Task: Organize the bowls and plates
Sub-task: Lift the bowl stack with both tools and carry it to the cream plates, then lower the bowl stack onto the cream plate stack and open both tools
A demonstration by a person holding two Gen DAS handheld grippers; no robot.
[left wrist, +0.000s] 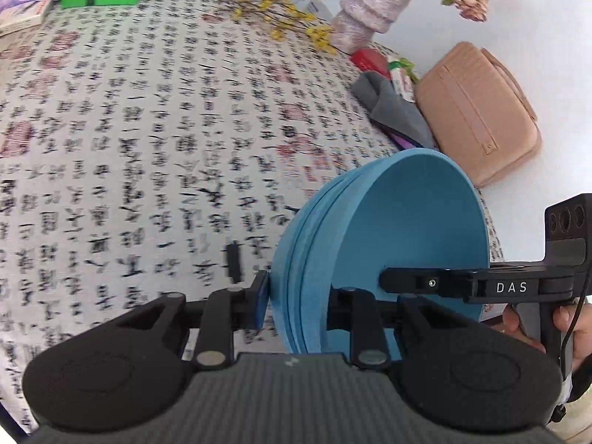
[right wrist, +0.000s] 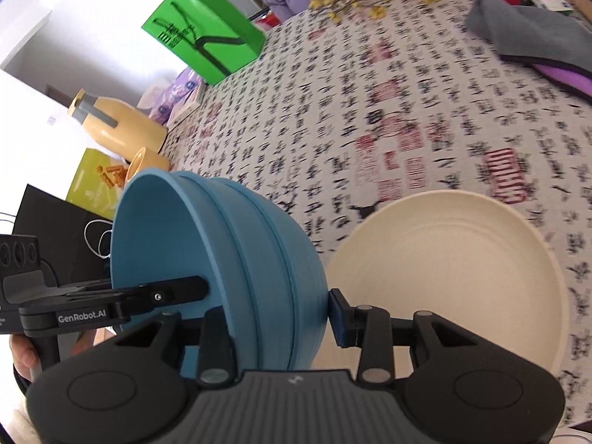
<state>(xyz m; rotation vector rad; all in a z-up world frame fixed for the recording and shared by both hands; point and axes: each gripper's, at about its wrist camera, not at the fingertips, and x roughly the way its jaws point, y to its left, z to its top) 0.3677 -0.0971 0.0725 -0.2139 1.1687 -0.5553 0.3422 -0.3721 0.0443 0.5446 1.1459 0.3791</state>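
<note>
A stack of nested blue bowls (left wrist: 407,222) hangs tilted on its side above the patterned tablecloth. My left gripper (left wrist: 301,299) is shut on the stack's wall at one side of the rim, one finger inside and the blue pad outside. My right gripper (right wrist: 275,318) is shut on the same blue bowls (right wrist: 222,229) at the opposite side. Each view shows the other gripper's finger reaching into the bowl: the right one's finger (left wrist: 407,283) and the left one's finger (right wrist: 174,292). A cream plate (right wrist: 462,259) lies on the table just right of the bowls.
A pink vase (left wrist: 366,11) with dried flowers, yellow blossom sprigs (left wrist: 281,11), a grey cloth (left wrist: 396,111) and a peach bag (left wrist: 477,111) crowd the far right. A green bag (right wrist: 203,37), a yellow flask (right wrist: 122,125) and a black bag (right wrist: 55,218) stand along the left edge.
</note>
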